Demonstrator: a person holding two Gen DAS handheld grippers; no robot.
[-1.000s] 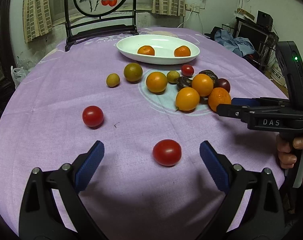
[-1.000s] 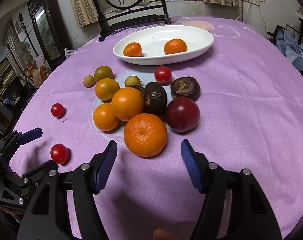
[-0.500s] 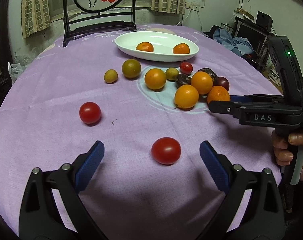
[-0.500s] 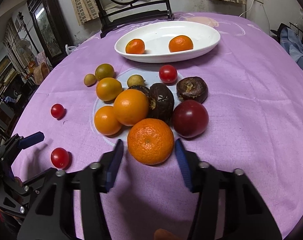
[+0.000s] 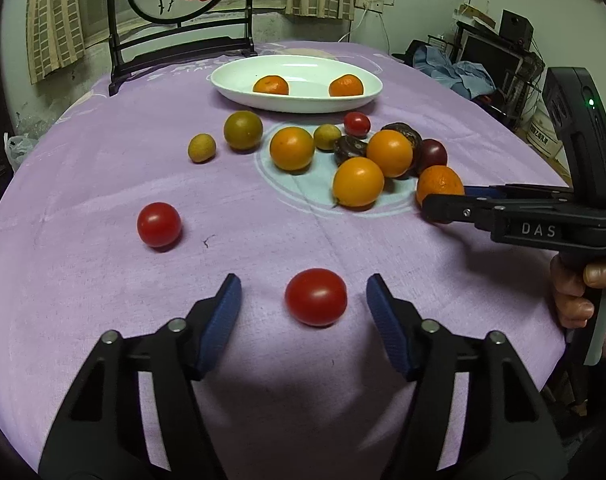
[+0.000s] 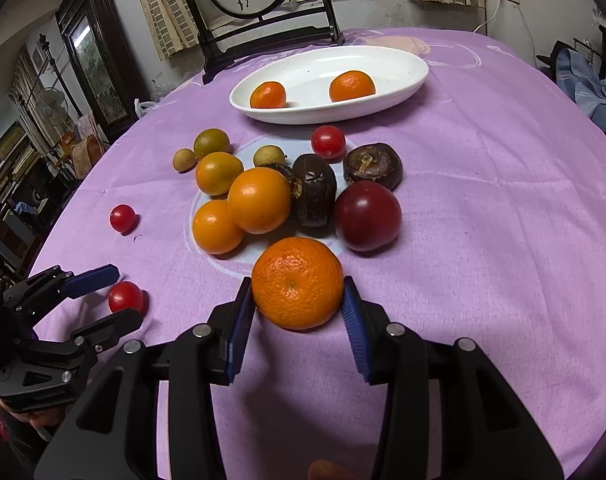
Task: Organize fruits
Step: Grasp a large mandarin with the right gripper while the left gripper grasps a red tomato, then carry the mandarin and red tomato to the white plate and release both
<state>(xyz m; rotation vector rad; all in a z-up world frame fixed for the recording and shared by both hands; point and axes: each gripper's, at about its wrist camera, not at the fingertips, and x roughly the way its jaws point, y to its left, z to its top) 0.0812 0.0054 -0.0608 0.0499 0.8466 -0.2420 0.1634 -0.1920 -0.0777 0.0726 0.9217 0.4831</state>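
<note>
The right gripper (image 6: 298,304) is clamping a mandarin (image 6: 297,282), its blue pads (image 6: 353,316) pressing the fruit's two sides while it sits on the purple tablecloth (image 6: 483,240), on the near side of the fruit pile from the white oval dish (image 6: 403,88). The left gripper (image 5: 303,304) is closing around a cherry tomato (image 5: 316,297) (the pads (image 5: 222,318) are not touching it, with cloth showing on both sides), and that tomato is lying farther from the dish than anything else on the table. A second cherry tomato (image 5: 159,224) is resting apart, between the nearest tomato and the dish and off to the left. Two small mandarins (image 5: 270,85) are sitting inside the dish. Just in front of the dish, oranges (image 5: 389,153), a dark red plum (image 6: 367,216), brown wrinkled fruits (image 6: 314,190) and small greenish fruits (image 5: 201,147) are clustering together. A hand (image 5: 575,296) is holding the right gripper's handle.
</note>
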